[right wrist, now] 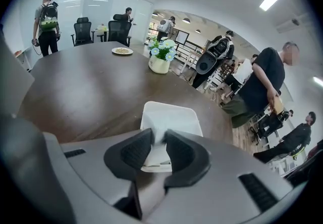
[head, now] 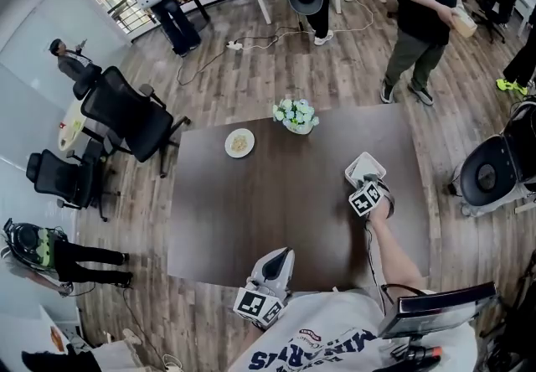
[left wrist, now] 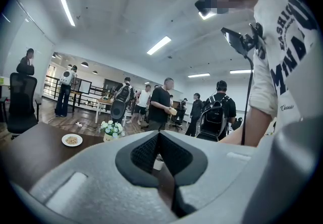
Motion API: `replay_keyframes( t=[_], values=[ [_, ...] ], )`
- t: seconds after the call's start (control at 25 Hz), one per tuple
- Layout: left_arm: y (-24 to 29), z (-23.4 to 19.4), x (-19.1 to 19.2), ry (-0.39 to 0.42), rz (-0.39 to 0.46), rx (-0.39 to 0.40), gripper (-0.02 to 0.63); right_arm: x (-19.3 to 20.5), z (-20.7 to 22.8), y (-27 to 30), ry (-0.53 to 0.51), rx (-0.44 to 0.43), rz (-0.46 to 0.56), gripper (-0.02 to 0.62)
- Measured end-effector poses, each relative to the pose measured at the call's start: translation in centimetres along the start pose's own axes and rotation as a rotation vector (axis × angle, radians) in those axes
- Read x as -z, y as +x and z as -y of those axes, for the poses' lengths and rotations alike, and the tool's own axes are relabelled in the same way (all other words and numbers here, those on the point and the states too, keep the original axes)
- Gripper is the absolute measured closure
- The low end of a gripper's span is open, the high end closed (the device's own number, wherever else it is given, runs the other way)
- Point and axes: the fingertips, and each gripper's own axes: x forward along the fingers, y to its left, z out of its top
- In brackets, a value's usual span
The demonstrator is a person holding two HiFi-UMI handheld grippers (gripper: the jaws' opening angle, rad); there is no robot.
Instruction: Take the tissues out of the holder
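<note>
I am keeping my left claw [head: 279,256] low at the near edge of the table [head: 251,219], its jaws together and carrying nothing; it is taking no part in the job just now. Farther across, a small plate [head: 239,142] and a pot of flowers [head: 296,116] are sitting well apart from the work. Over on the right, the white holder [head: 362,166] is standing on the table near its right edge. I am tilting my right claw [head: 368,184] down over its open top. The jaws are narrow there, and they seem to be pinching the white tuft of the tissues [right wrist: 156,137] that is poking up between the pads. As I judge it, the task is only starting. The tissues are gripped but still lying in the holder, none is lying out on the table, and the lifting out is all still waiting to be done.
</note>
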Motion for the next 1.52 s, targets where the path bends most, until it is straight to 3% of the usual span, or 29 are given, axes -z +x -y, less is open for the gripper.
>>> replay_keyframes(
  t=[0.36, 0.68, 1.0, 1.2, 1.52],
  values=[
    [0.3, 0.7, -0.4, 0.000, 0.001, 0.013, 0.601, -0.1, 0.3, -0.6, -0.015, 0.024, 0.014, 0.495],
    [0.2, 0.5, -0.1, 0.002, -0.003, 0.012, 0.601, -2.0, 1.6, -2.4, -0.031, 0.078, 0.094, 0.500],
    [1.3, 1.5, -0.1, 0.001, -0.005, 0.067, 0.601, -4.2, 1.2, -9.0, -0.160, 0.135, 0.194, 0.500],
    [2.5, 2.7, 0.3, 0.010, -0.009, 0.136, 0.601, -1.5, -0.4, -13.7, -0.266, 0.182, 0.169, 0.500],
    [5.1, 5.7, 0.7, 0.041, -0.014, 0.287, 0.601, 5.4, -1.4, -17.7, -0.286, 0.216, 0.050, 0.500]
  ],
)
